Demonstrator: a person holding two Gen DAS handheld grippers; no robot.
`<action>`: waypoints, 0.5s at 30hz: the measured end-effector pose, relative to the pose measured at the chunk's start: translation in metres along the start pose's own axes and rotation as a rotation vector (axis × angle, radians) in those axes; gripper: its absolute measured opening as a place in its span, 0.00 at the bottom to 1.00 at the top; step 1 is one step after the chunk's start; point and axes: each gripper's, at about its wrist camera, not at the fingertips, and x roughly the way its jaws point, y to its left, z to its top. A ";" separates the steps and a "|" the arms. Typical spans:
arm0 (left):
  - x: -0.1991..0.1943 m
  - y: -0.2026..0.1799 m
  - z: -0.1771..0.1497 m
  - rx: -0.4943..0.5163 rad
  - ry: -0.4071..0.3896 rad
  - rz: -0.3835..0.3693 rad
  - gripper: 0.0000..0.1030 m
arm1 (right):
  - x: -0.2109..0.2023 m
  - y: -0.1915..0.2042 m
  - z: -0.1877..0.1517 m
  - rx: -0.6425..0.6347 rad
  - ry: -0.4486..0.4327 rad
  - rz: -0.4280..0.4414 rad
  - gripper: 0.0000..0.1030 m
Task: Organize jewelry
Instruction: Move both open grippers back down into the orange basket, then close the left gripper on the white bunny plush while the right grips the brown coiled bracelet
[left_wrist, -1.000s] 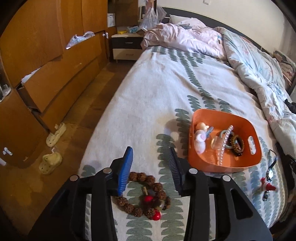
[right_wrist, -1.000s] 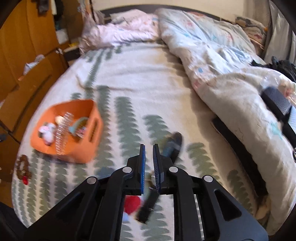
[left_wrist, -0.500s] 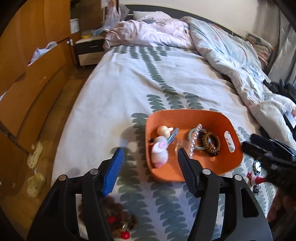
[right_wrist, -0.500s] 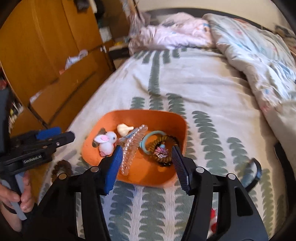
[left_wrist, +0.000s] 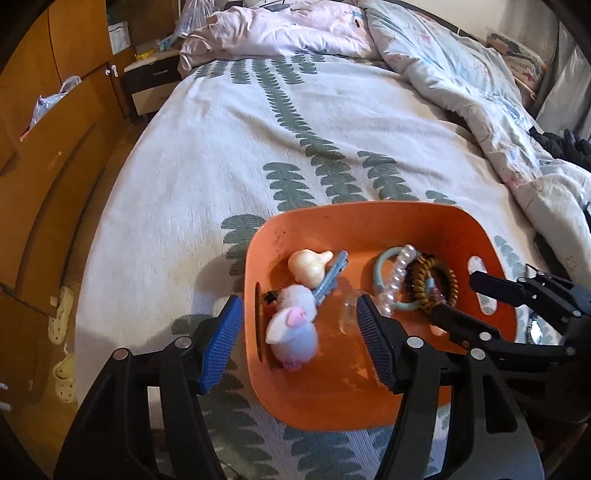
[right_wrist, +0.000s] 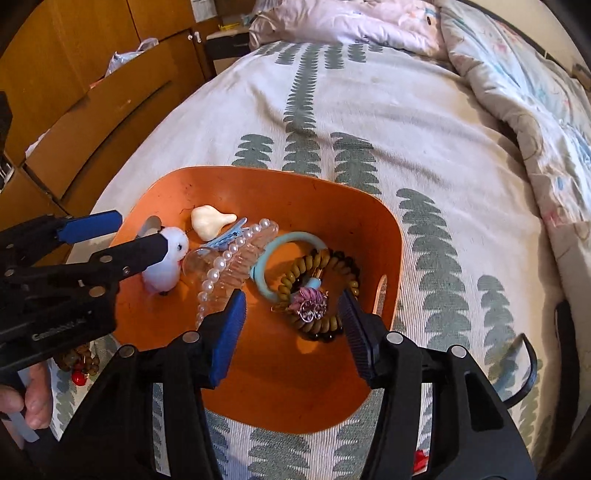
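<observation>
left claw (left_wrist: 297, 334): released, jaws wide. One blue pad sits outside the tray wall, the other inside; the plush bunny lies between them, untouched.
right claw (right_wrist: 291, 334): released, jaws wide, low over the tray's near-right part. The brown coil ties and the purple charm lie between the pads. Nothing gripped.
orange tray (left_wrist: 369, 225): on the bed, near the foot end; holds most of the jewelry.
plush bunny (left_wrist: 293, 328): white and pink, left side of the tray, by the handle slot.
pearl clip (right_wrist: 221, 266): clear claw clip with a pearl row, middle of the tray, running diagonally.
coil ties (right_wrist: 325, 266): brown spiral hair ties stacked with a dark bead bracelet, right side of the tray.
purple charm (right_wrist: 310, 301): lies on top of the coil ties.
teal ring (right_wrist: 284, 240): hair tie, partly under the coil ties.
cream piece (right_wrist: 208, 223): pear-shaped, far-left part of the tray, just beside a blue hair clip (right_wrist: 227, 234).
bead bracelet (right_wrist: 79, 360): brown beads with red ones, on the bed outside the tray, to its left, partly hidden behind the left claw.
bed (left_wrist: 229, 122): white cover with green leaf print.
duvet (left_wrist: 461, 74): crumpled along the far right.
dresser (left_wrist: 44, 122): wooden, left of the bed.
</observation>
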 end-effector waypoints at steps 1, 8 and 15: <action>0.002 0.001 0.001 -0.006 0.005 -0.001 0.61 | 0.000 0.000 0.001 -0.002 -0.009 0.005 0.51; -0.013 0.007 0.009 -0.020 -0.020 -0.064 0.61 | -0.001 0.004 0.004 -0.025 -0.008 0.042 0.43; 0.002 0.001 0.009 -0.007 0.044 -0.125 0.38 | 0.012 0.012 0.002 -0.050 0.025 0.034 0.40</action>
